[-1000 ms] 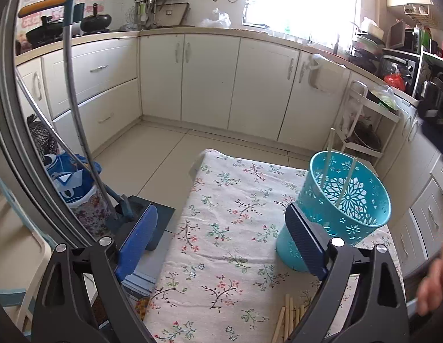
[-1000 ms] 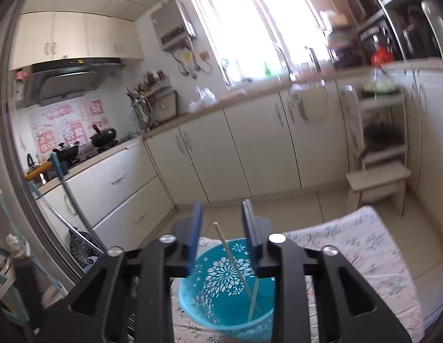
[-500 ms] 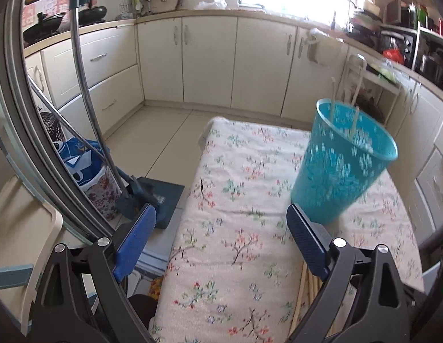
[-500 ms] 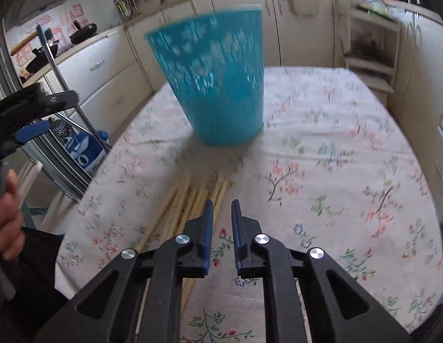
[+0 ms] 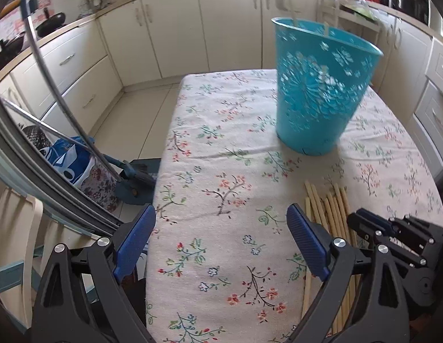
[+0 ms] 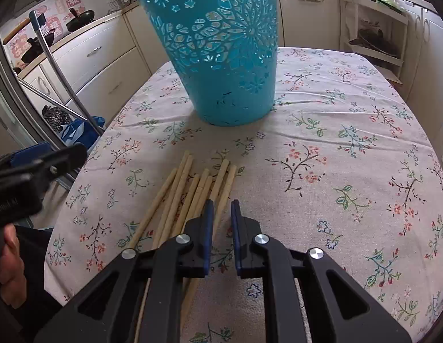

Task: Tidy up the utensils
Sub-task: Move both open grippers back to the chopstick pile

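Note:
A teal perforated plastic basket [image 5: 318,97] [image 6: 221,57] stands upright on the floral tablecloth, with two chopstick tips showing above its rim. Several wooden chopsticks [image 6: 190,194] [image 5: 330,208] lie side by side on the cloth in front of it. My right gripper [image 6: 222,204] is low over the right end of the pile, its jaws a narrow gap apart around one chopstick, not closed on it. It also shows in the left wrist view [image 5: 361,220]. My left gripper [image 5: 220,228] is wide open and empty above the table's left front part.
The table [image 6: 350,148] has its left edge close to a metal folding frame [image 5: 58,100] and bags on the floor [image 5: 69,160]. Kitchen cabinets [image 5: 227,23] ring the room. A white shelf rack [image 6: 375,37] stands beyond the table's far right.
My right gripper has dropped from above the basket to the chopstick pile, its jaws staying narrow. My left gripper has pulled back and lowered, still wide open.

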{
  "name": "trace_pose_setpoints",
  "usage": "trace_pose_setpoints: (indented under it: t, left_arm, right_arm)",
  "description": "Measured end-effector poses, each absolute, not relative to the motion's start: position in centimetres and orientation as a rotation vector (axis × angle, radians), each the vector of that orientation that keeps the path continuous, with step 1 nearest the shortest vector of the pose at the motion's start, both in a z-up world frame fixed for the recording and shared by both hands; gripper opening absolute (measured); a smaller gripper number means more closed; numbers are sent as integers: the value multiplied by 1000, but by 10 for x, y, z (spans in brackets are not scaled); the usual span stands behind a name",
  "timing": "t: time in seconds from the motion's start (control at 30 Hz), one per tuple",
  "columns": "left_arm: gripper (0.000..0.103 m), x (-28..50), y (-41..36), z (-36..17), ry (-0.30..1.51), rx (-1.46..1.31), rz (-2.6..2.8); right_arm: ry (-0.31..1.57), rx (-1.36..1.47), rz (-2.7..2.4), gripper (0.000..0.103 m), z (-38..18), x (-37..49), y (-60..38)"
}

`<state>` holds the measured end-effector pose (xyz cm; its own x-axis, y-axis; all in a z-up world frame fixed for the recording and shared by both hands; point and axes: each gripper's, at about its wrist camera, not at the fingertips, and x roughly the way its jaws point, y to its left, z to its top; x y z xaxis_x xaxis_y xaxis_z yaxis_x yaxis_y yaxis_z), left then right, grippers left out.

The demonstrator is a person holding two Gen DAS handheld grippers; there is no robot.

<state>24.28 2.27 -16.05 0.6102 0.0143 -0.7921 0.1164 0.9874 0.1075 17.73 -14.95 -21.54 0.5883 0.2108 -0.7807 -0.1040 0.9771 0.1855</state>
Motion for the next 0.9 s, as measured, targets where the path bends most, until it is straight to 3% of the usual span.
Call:
trace_pose_setpoints:
  t: [0.7,0.9]
  left_arm:
    - [89,248,-14,-206,1067,233,-173]
    - [80,253,-17,-211,1076,236,-171]
  right_arm:
    - [938,52,139,13,-214,168,-184]
    - [952,51,130,13,-213,170,-188]
